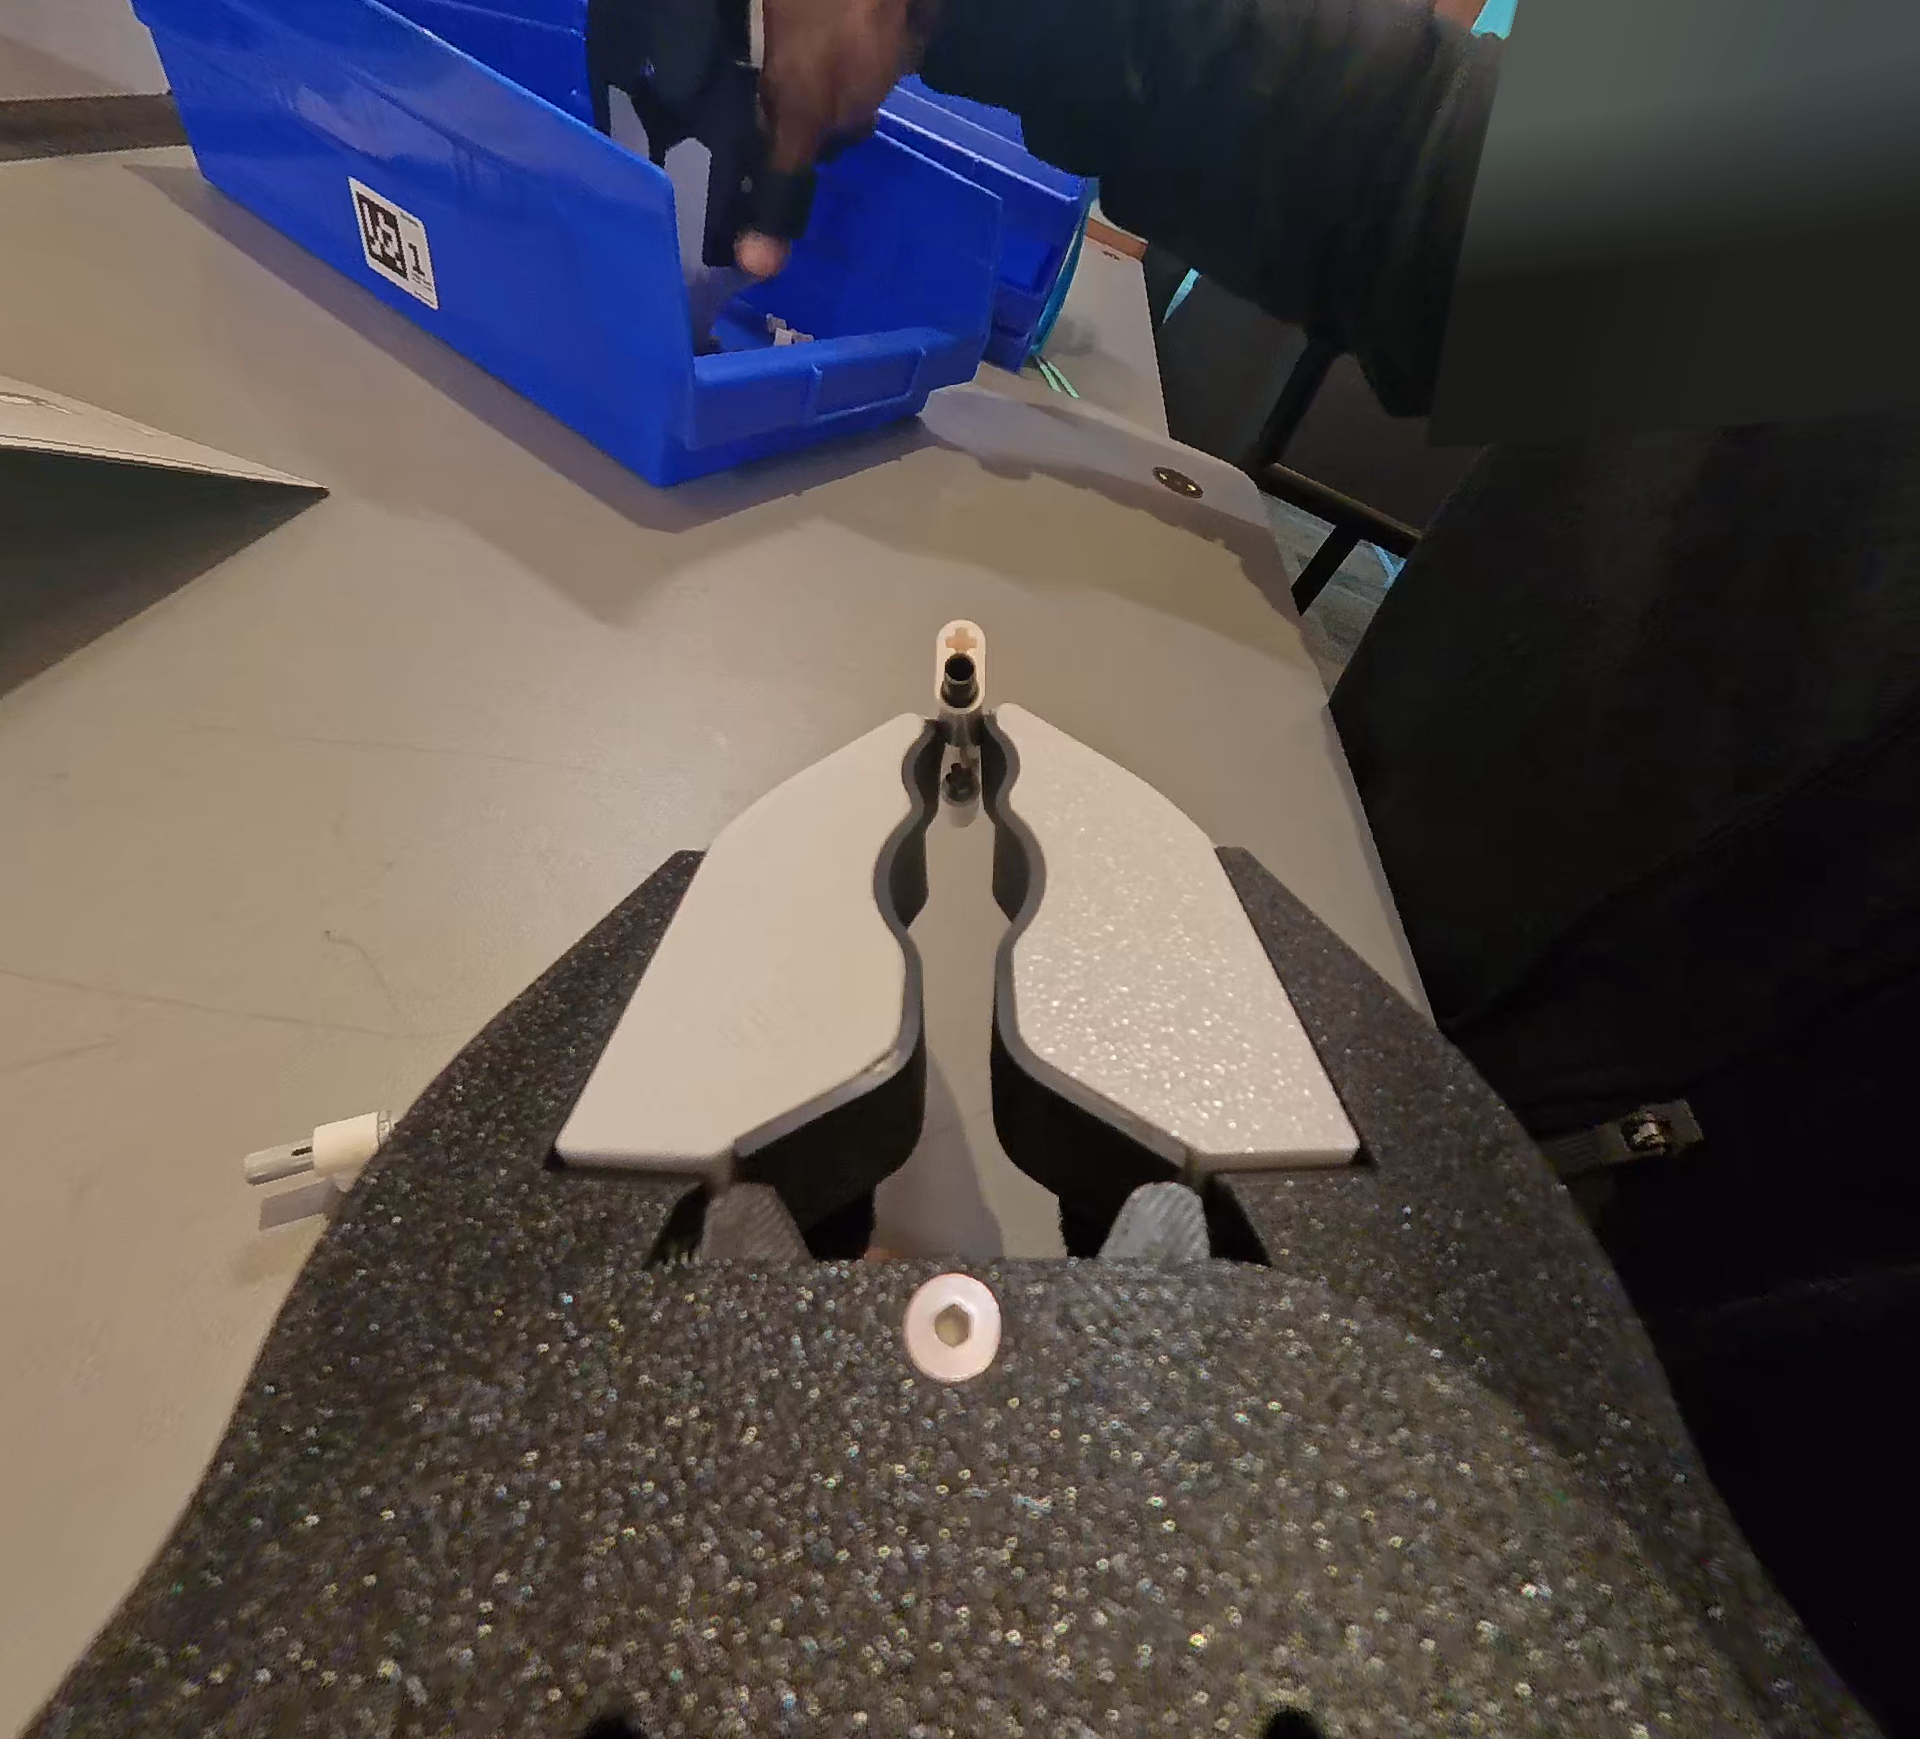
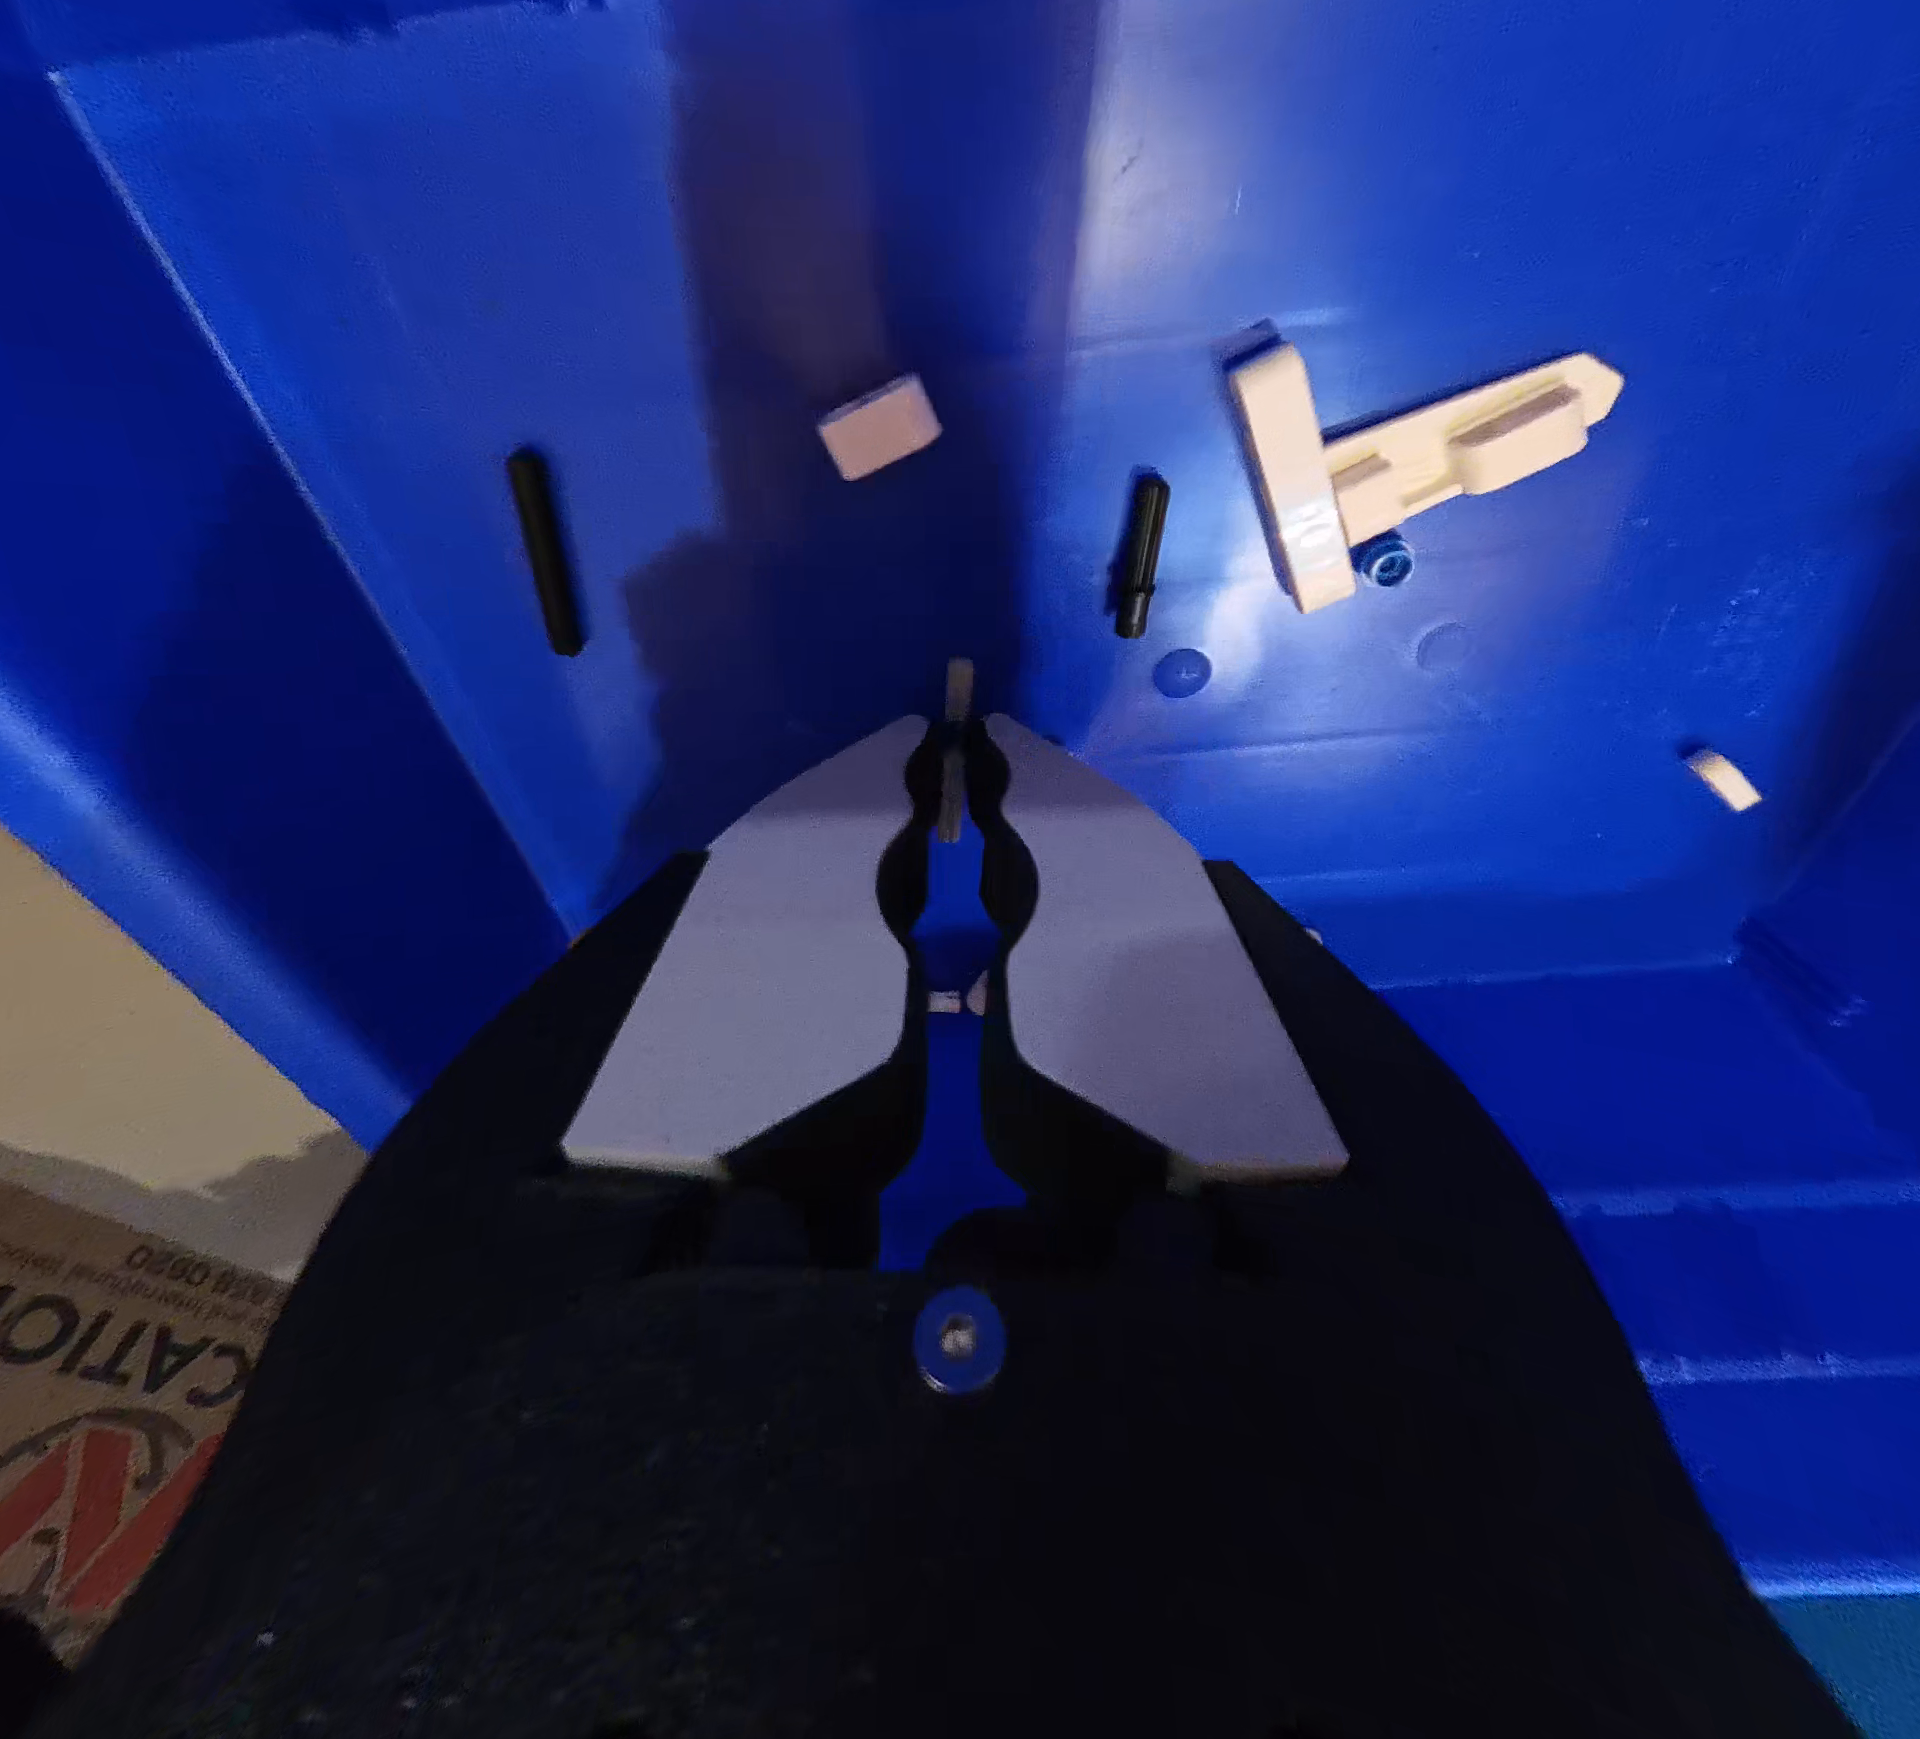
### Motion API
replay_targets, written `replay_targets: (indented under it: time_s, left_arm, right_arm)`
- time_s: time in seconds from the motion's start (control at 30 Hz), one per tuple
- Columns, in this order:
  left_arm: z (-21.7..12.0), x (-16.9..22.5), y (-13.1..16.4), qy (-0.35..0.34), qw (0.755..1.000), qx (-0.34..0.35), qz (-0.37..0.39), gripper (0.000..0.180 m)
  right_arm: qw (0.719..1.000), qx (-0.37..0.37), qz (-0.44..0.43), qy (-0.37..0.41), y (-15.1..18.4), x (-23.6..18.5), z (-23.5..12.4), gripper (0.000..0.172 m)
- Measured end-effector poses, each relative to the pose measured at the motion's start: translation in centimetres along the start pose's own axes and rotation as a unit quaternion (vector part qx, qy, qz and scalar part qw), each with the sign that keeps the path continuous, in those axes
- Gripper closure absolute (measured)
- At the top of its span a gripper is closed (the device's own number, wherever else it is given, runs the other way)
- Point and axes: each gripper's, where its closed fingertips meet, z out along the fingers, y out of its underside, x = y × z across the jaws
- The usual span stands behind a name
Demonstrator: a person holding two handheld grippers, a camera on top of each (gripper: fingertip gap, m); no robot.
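Note:
My left gripper (image 1: 961,725) is shut on a small white beam with a black pin through it (image 1: 960,663), held just above the grey table (image 1: 436,754). The beam sticks out past the fingertips. My right gripper (image 2: 956,725) is down inside the blue bin (image 2: 1455,131) and is shut on a thin grey-white axle piece (image 2: 958,692) that stands up between the pads. In the left wrist view the right gripper (image 1: 748,235) shows reaching into the blue bin (image 1: 499,235), held by a hand in a dark sleeve.
On the bin floor lie a long black axle (image 2: 544,551), a short black pin (image 2: 1141,555), a small white tile (image 2: 878,425), a white T-shaped assembly (image 2: 1392,463) and a small white piece (image 2: 1723,777). A grey and white pin (image 1: 312,1151) lies on the table at left. My hands' fingertips stand some 35 cm from each other. The small white tile (image 2: 878,425) lies around 5 cm away from my right fingertips.

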Motion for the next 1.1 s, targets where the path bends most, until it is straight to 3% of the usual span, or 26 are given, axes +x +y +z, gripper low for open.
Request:
replay_targets:
  time_s: [0.17, 0.27, 0.43, 0.57, 0.7, 0.83, 0.97, 1.1]
  left_arm:
    - [-0.2, -0.2, 0.3, -0.013, 1.000, -0.009, 0.010, 0.173]
    - [-0.5, -0.8, 0.7, -0.033, 0.999, -0.026, 0.007, 0.173]
    - [-1.0, -2.2, 1.4, -0.058, 0.995, -0.048, -0.060, 0.173]
    - [-1.4, -2.7, 2.1, -0.070, 0.991, -0.067, -0.089, 0.173]
    - [-1.8, -2.9, 3.0, -0.077, 0.988, -0.093, -0.098, 0.173]
    - [-2.4, -3.0, 3.4, -0.079, 0.987, -0.106, -0.091, 0.174]
    - [-2.7, -3.1, 3.6, -0.080, 0.986, -0.111, -0.092, 0.173]
    - [-2.7, -3.2, 3.5, -0.079, 0.986, -0.109, -0.095, 0.173]
  right_arm:
    - [1.000, 0.007, 0.010, 0.016, 0.1, -0.8, -0.3, 0.167]
    - [0.998, 0.048, 0.011, 0.027, -0.9, -2.7, -2.7, 0.167]
    - [0.989, 0.145, -0.038, 0.006, -5.3, -10.2, -8.7, 0.168]
    - [0.972, 0.200, -0.106, -0.061, -10.7, -18.0, -10.3, 0.168]
    - [0.943, 0.258, -0.146, -0.153, -16.5, -25.1, -9.1, 0.168]
    - [0.923, 0.284, -0.141, -0.216, -19.8, -27.5, -5.7, 0.168]
    - [0.906, 0.315, -0.114, -0.259, -20.9, -27.9, -3.9, 0.168]
    - [0.906, 0.305, -0.135, -0.261, -20.4, -28.5, -2.1, 0.167]
